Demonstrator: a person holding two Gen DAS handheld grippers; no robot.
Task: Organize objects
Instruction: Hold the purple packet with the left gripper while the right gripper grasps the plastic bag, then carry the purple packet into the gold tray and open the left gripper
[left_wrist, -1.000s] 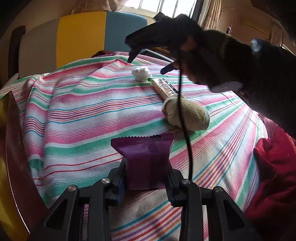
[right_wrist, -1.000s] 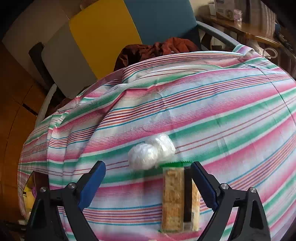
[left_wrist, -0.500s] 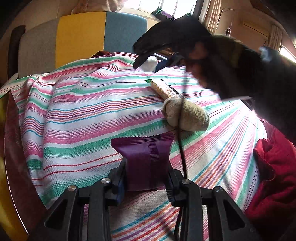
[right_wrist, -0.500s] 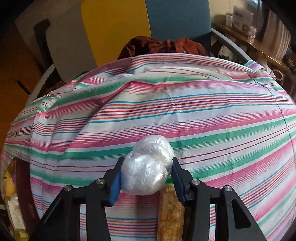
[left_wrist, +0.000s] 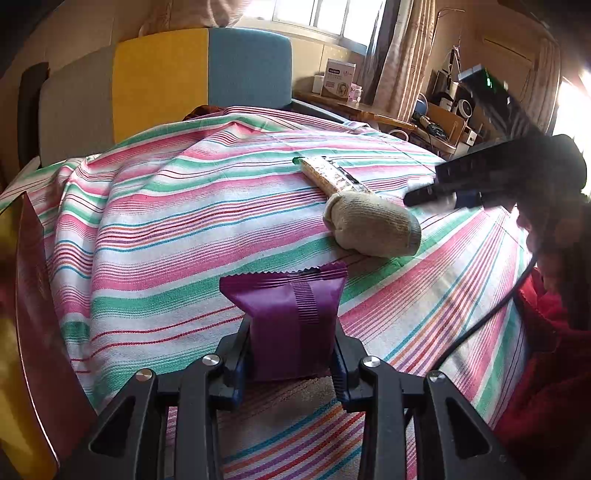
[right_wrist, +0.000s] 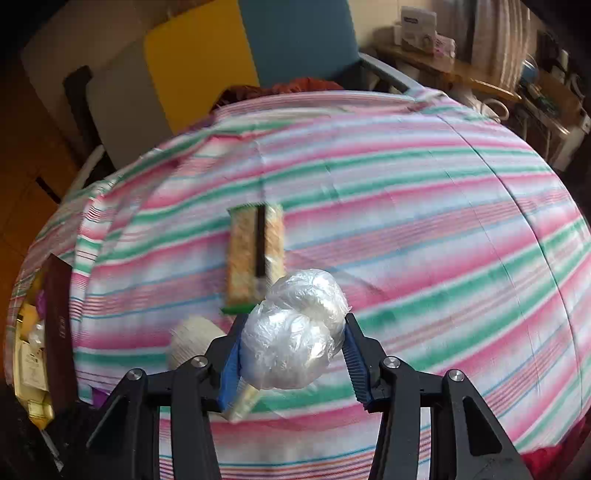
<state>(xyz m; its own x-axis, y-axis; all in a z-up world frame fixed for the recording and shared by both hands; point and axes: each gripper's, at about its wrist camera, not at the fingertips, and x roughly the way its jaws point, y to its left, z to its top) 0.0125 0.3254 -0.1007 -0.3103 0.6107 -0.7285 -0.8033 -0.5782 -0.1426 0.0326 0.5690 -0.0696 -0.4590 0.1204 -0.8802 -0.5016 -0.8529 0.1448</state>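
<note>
My left gripper (left_wrist: 290, 363) is shut on a purple snack packet (left_wrist: 291, 317) and holds it just above the striped cloth (left_wrist: 166, 229). My right gripper (right_wrist: 291, 363) is shut on a crumpled white plastic bag ball (right_wrist: 295, 334), lifted above the cloth (right_wrist: 424, 229). A long cracker packet (right_wrist: 255, 254) lies on the cloth beyond it, also in the left wrist view (left_wrist: 328, 175). A rolled beige sock (left_wrist: 371, 225) lies at the cracker packet's near end, partly seen in the right wrist view (right_wrist: 192, 338). The right gripper shows blurred at the right of the left wrist view (left_wrist: 491, 177).
A dark red box wall (left_wrist: 40, 321) with yellow packets stands at the cloth's left edge, also in the right wrist view (right_wrist: 57, 332). A yellow, blue and grey chair back (left_wrist: 166, 81) rises behind the table. Red fabric (left_wrist: 554, 369) lies at the right edge.
My right gripper closed on the plastic bag ball beside the cracker packet, lifted it and pulled back toward the near right. My left gripper has stayed put with the purple packet.
</note>
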